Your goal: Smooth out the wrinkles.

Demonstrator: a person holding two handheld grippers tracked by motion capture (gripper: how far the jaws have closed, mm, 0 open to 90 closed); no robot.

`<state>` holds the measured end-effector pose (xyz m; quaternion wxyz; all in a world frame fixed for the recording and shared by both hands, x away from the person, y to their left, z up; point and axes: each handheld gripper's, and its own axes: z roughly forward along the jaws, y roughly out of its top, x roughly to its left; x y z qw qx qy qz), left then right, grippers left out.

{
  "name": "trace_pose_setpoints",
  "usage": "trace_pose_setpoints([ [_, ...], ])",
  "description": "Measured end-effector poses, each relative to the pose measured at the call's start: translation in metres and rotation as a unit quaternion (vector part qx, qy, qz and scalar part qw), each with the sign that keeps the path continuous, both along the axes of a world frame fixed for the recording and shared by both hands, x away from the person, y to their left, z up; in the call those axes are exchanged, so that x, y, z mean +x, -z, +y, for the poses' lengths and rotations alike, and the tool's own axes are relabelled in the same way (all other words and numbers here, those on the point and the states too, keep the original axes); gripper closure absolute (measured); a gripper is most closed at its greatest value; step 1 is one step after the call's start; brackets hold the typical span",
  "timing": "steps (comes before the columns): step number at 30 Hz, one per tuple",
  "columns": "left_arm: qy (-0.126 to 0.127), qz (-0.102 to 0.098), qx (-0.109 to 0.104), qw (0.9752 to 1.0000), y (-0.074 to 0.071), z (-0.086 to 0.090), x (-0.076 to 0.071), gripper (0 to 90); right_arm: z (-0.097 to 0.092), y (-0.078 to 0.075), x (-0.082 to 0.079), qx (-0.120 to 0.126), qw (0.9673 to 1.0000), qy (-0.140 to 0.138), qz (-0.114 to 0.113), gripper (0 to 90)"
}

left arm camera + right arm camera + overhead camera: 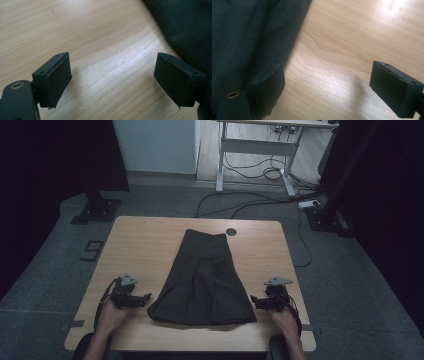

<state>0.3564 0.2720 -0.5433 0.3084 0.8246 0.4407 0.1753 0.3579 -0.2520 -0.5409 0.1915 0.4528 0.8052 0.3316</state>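
Flanking a dark skirt spread flat on the table, hem nearest the person.
Left gripper and right gripper, both released, sit beside the skirt's hem corners; pinch each corner's cloth fully, evenly.

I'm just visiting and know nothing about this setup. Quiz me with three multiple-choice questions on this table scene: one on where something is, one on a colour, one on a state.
1. Where does the skirt lie on the table?
A. between the two grippers
B. left of both grippers
C. hanging off the far edge

2. What colour is the skirt?
A. white
B. dark
C. bright red

3. How do the left gripper and right gripper stand?
A. both clamped on the skirt
B. one open, one shut
C. both open, holding nothing

Answers: 1 A, the high view shows a gripper at each side of its hem. 2 B, it looks blackish against the pale wood. 3 C, bare wood shows between each pair of jaws.
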Motion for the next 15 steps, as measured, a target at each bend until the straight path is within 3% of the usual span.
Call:
trace_pose_setpoints([
  [3, 0.004, 0.005, -0.010, 0.9999, 0.001, -0.001, 0.002, 13.2, -0.001, 0.008, 0.002, -0.003, 0.9999, 0.003, 0.010, 8.8],
  [6, 0.008, 0.001, -0.014, 0.9999, 0.003, -0.001, 0.002, 10.7, -0.003, 0.014, 0.004, 0.005, 0.9999, 0.008, 0.007, 0.5],
  [15, 0.014, 0.001, -0.012, 0.9998, 0.004, -0.002, 0.002, 7.1, -0.004, 0.016, 0.004, 0.009, 0.9998, 0.018, -0.004, 0.0],
])
